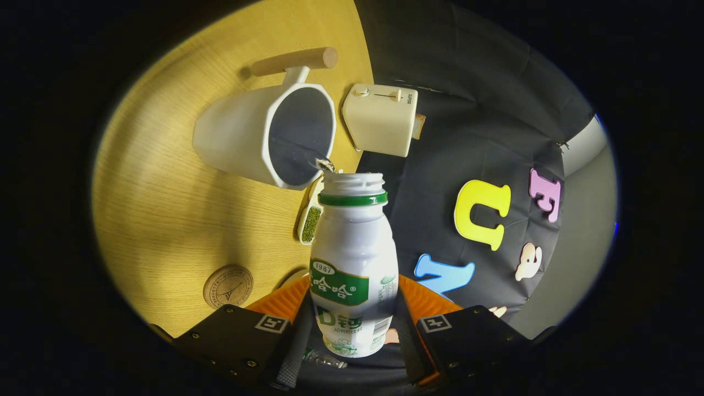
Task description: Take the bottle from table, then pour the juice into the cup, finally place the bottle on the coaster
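Claw (352, 330) grips bottle (352, 264), mouth toward cup (264, 137).

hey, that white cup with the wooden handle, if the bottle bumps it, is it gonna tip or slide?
Probably slides rather than tips: the cup looks wide-bodied and thick-walled, so fairly heavy. The wooden table looks smooth, so a nudge could shift it. The tool holds the bottle with its mouth at the rim, where a knock has the most leverage.
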`<state>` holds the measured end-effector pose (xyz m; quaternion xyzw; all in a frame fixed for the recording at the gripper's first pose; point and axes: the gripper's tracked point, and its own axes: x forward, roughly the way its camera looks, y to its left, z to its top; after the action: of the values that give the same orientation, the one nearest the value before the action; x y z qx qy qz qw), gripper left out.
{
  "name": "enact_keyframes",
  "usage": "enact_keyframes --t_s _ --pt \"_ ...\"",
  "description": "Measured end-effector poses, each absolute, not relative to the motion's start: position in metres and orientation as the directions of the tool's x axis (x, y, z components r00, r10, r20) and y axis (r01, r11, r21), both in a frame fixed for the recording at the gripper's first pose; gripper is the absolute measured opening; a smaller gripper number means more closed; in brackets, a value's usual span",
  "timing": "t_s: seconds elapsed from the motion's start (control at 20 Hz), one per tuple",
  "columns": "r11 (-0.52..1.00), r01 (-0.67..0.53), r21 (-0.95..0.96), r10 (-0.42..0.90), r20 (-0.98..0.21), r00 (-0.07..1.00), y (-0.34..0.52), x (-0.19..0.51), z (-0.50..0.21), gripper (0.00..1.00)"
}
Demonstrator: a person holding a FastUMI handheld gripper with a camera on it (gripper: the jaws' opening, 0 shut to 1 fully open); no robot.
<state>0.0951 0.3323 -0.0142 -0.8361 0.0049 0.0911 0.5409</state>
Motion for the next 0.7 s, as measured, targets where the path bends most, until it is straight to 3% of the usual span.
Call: enact_keyframes --t_s 0.7 --pt "-0.480 -0.088 -0.873 0.085 -0.146 0.986 0.3337 0.0941 -0.0077 0.71"
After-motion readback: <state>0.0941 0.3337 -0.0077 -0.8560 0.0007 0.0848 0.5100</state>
